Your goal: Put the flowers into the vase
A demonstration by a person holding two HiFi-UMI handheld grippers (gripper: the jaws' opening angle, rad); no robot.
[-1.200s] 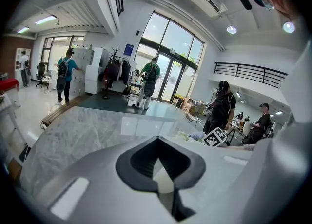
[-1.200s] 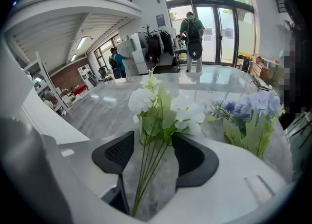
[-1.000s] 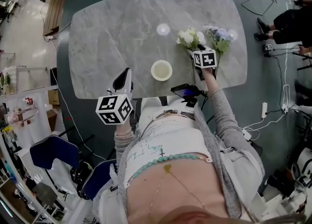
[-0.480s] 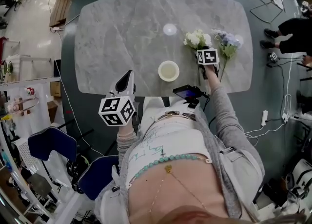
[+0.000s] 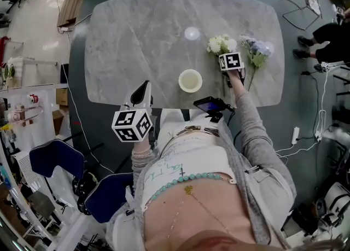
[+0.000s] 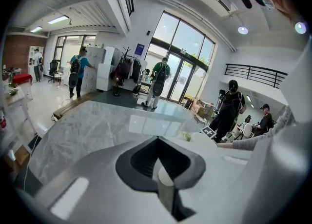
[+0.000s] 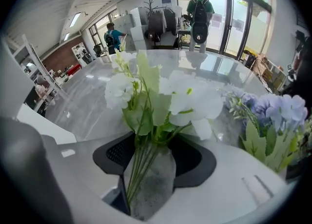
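Reaching across the table (image 5: 136, 36), my right gripper (image 7: 151, 169) has its jaws apart, with the white flowers' (image 7: 161, 96) green stems running between them toward the left side. From the head view its marker cube covers that spot. The purple flowers (image 7: 273, 115) lie just beside it, cut off at the frame edge. The vase (image 5: 190, 80) stands apart, nearer me. My left gripper (image 6: 163, 189) hangs off the table edge, with its jaws drawn nearly together on nothing.

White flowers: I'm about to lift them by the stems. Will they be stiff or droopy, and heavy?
Probably light: the white flowers are thin stems and small blooms. Likely floppy, since several slim stems lie loose between the right gripper's open jaws; the heads may sag.
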